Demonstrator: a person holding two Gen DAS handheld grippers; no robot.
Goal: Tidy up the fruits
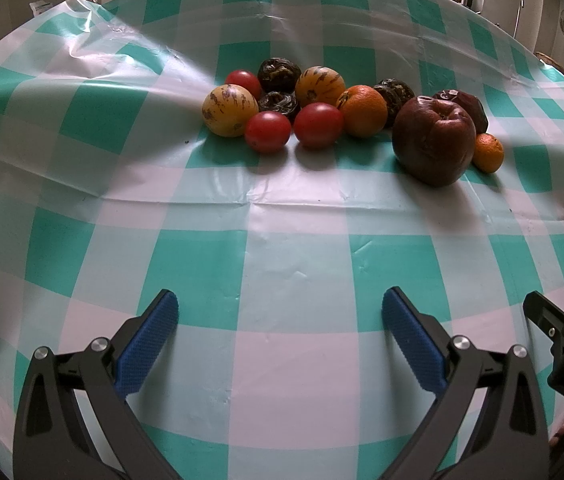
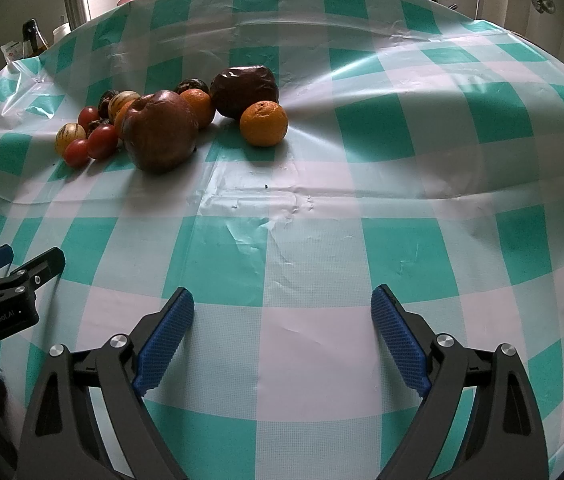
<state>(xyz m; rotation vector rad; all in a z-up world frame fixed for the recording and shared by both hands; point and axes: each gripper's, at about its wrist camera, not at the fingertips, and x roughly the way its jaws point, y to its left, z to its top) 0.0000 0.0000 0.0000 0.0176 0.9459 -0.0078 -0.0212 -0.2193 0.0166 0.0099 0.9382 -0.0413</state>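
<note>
While both tools hover low over the checked tablecloth [image 1: 290, 248], the left gripper [image 1: 279, 322] has its blue-padded fingers spread wide with nothing between them, and the right gripper [image 2: 282, 320] is likewise wide apart and empty. Each shows at the edge of the other's view, side by side and apart.

Taking the big dark red apple [image 1: 434, 142] as the marker, all the fruit lies in one cluster well beyond the fingertips. A small orange [image 1: 489, 152] sits just right of the apple, touching or nearly so. Behind the apple to the right lies a wrinkled dark red fruit [image 1: 468, 106]. Left of the apple is a larger orange [image 1: 364, 111], then two red tomatoes [image 1: 318, 125] [image 1: 267, 132] side by side, and farthest left a yellow fruit with brown streaks [image 1: 229, 110]. Farther back, left of the apple, are a second streaked yellow fruit [image 1: 319, 85], a third tomato [image 1: 243, 82] and several dark, gnarled round fruits [image 1: 279, 74].

Beyond the table's far edge stand a steel flask [image 2: 75, 0] and a bottle [image 2: 33, 38].
</note>
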